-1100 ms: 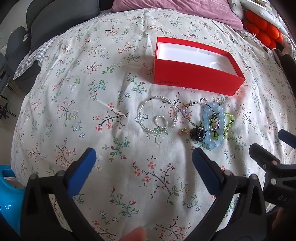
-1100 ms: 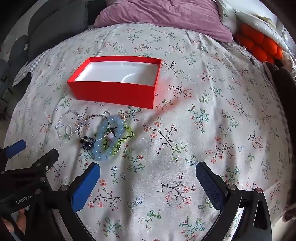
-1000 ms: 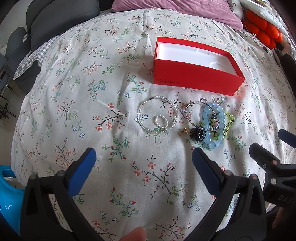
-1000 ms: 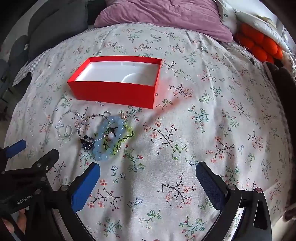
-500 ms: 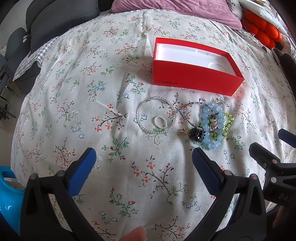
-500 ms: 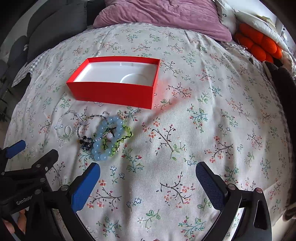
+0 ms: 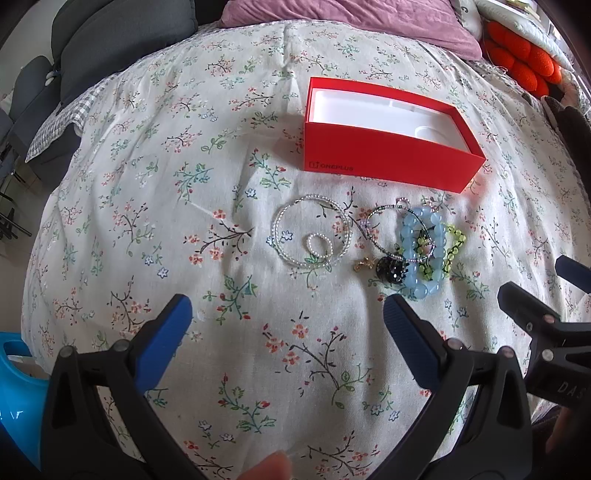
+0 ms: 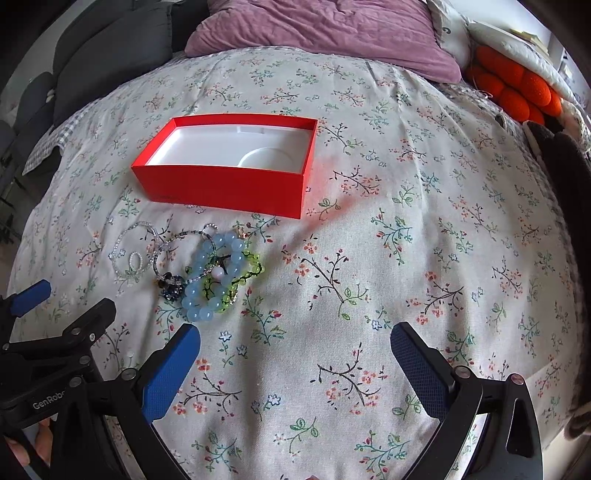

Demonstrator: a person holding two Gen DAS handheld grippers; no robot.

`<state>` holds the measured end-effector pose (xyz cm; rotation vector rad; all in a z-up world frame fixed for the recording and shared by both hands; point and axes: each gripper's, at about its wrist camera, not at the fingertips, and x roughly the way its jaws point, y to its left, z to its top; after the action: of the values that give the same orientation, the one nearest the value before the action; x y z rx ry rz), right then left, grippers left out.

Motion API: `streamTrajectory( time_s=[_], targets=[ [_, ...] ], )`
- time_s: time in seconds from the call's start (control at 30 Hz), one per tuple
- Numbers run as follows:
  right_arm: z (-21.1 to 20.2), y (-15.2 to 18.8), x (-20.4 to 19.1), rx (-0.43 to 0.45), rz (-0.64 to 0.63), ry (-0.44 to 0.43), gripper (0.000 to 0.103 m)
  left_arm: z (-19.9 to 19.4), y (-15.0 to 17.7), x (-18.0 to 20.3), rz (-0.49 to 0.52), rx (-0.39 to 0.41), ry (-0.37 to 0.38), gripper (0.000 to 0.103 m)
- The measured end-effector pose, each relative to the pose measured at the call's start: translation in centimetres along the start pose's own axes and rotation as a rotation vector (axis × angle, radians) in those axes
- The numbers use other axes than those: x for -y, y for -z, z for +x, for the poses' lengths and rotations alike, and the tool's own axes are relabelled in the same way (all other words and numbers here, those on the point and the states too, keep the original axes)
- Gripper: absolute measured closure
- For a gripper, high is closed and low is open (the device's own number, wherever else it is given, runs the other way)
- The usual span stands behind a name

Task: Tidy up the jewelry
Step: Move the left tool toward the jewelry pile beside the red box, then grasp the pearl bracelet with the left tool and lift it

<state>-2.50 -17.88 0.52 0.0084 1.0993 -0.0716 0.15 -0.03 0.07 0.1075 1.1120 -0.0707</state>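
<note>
An open red box (image 7: 388, 155) with a white empty inside lies on the floral bedspread; it also shows in the right wrist view (image 8: 229, 181). In front of it lies a cluster of jewelry: a clear bead necklace (image 7: 312, 236), a dark beaded strand with a black pendant (image 7: 392, 271), a pale blue bead bracelet (image 7: 421, 254) and a green bead bracelet (image 7: 452, 251). The blue bracelet (image 8: 210, 277) sits left of centre in the right wrist view. My left gripper (image 7: 286, 317) is open and empty, just short of the necklace. My right gripper (image 8: 295, 347) is open and empty, right of the jewelry.
A purple pillow (image 8: 325, 33) and dark cushions (image 7: 122, 44) lie at the far end of the bed. Orange round cushions (image 8: 513, 92) sit at the far right. A blue plastic object (image 7: 14, 369) is at the left edge, off the bed.
Both grippers have drifted very slightly; the box and jewelry sit marginally lower and nearer in view. Nothing was picked up or moved.
</note>
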Motion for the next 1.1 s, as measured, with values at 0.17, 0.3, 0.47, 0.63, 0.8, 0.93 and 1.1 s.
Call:
streamTrajectory(
  time_s=[0.17, 0.3, 0.47, 0.63, 0.8, 0.93, 1.1],
  targets=[
    [-0.3, 0.1, 0.4, 0.005, -0.006, 0.004, 0.0, -0.3, -0.3, -0.2, -0.005, 0.006, 0.0, 0.0],
    [-0.5, -0.3, 0.6, 0.009, -0.012, 0.007, 0.0, -0.3, -0.5, -0.2, -0.004, 0.012, 0.003, 0.0],
    [-0.8, -1.4, 0.8, 0.024, -0.02, -0.016, 0.0, -1.0, -1.1, -0.5, 0.016, 0.044, -0.021, 0.0],
    [-0.5, -2.5, 1.3, 0.004, -0.006, -0.082, 0.0, -1.5, -2.5, -2.2, -0.005, 0.026, 0.031, 0.0],
    [0.7, -4.5, 2.0, -0.074, 0.04, -0.166, 0.0, -0.4, -3.7, -3.7, -0.02, -0.002, 0.114, 0.0],
    [1.8, -5.5, 2.4, -0.115, 0.093, -0.236, 0.001, 1.1, -4.4, -4.8, -0.089, -0.035, 0.23, 0.007],
    [3.4, -6.0, 2.6, -0.147, 0.149, -0.272, 0.026, 2.5, -5.5, -5.2, -0.11, -0.019, 0.297, 0.025]
  ],
)
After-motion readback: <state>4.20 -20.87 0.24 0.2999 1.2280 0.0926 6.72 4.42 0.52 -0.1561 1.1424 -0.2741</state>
